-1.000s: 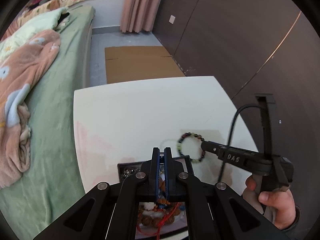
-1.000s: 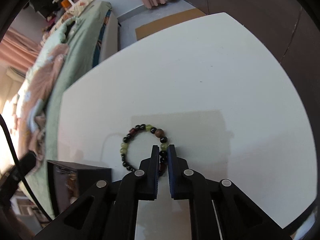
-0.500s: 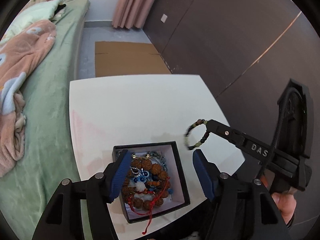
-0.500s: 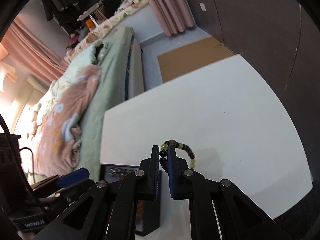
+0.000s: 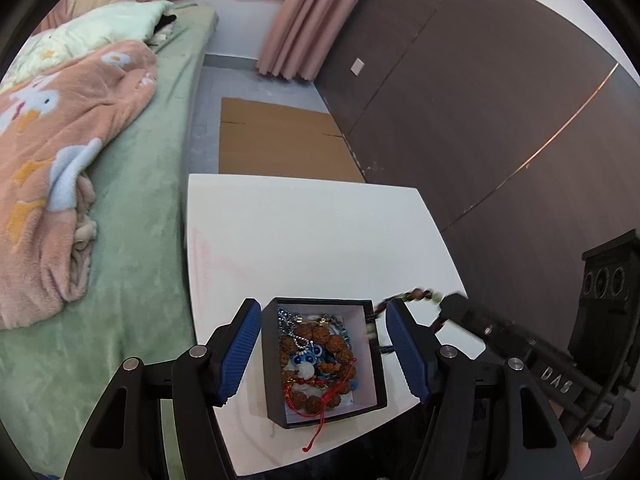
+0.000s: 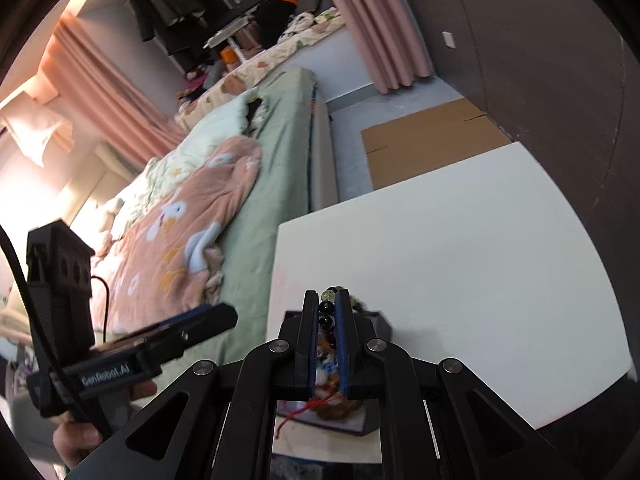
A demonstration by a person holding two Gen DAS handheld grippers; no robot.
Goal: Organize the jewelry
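A black jewelry box (image 5: 374,360) with a white lining sits near the front edge of the white table (image 5: 304,232). It holds brown bead strands, blue beads and a red cord. My left gripper (image 5: 322,348) is open, its blue pads (image 5: 238,350) on either side of the box without touching it. My right gripper (image 6: 327,312) is shut on a bracelet (image 6: 326,308) of black and green beads and holds it above the box (image 6: 376,320). In the left wrist view the bracelet (image 5: 418,294) hangs at the box's right rim.
A bed with a green cover (image 5: 132,208) and a pink blanket (image 5: 60,140) runs along the table's left side. Flat cardboard (image 5: 276,144) lies on the floor beyond the table. A dark wall (image 5: 500,100) stands on the right.
My left gripper opened and drew back from inside the box. My right gripper lifted the bracelet off the table and carried it left over the box.
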